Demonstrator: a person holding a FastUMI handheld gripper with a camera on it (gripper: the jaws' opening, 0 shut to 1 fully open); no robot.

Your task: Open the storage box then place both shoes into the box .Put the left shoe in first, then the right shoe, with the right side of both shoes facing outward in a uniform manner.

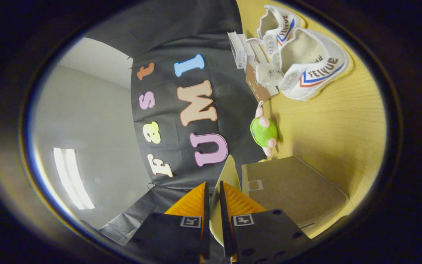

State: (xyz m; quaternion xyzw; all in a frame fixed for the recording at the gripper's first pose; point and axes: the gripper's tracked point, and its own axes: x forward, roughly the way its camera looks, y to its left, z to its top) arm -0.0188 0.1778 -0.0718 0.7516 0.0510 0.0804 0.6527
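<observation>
My gripper (213, 192) is shut on the thin pale lid (228, 171) of the storage box, and both orange fingers (192, 203) press its edge. The lid stands raised, and its tip pokes out just past the fingertips. The grey-brown box (295, 190) lies beside the fingers on the wooden table (343, 128). Well beyond the box, two white canvas shoes with red and blue stripes stand side by side, one nearer (315, 68) and one farther (280, 25). Their openings face me.
A green and pink plush toy (265, 132) lies between the box and the shoes, against the black cloth wall. Small white boxes (240, 49) and a brown carton (256, 86) stand by the wall next to the shoes.
</observation>
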